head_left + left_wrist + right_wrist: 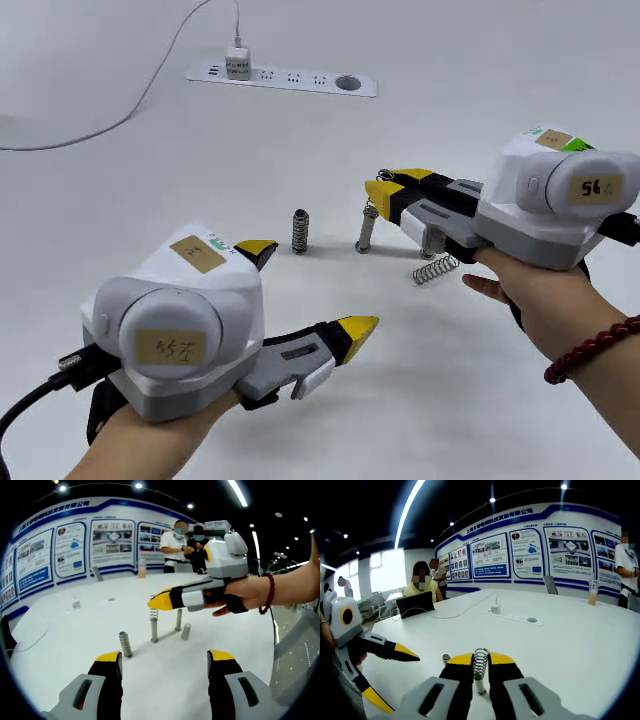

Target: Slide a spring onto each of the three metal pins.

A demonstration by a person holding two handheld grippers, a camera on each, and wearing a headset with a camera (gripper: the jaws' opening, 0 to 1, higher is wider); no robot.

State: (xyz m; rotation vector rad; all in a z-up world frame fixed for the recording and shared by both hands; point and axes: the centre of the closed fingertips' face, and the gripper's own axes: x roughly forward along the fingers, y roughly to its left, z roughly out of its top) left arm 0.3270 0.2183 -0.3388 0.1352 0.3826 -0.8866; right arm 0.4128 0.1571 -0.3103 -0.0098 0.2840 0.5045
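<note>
Head view, right gripper (388,181) labelled "56" pinching spring (480,662), left gripper (310,287) jaws apart.

L gripper (306,287) low left, jaws wide apart. R gripper (393,184) upper right, jaws nearly together w/ a bit of gripped spring (385,175) showing at the tips, just above bare pin (366,230). Left of that, sprung pin (300,231) stands upright. By R hand, loose spring (435,268) lies flat on table (450,400). Far back: power strip (282,78) w/ charger (237,62) plugged in.

open table (430,400) nearside; cluster of upright pins (366,232) and a loose spring (435,268) mid-bench
</note>
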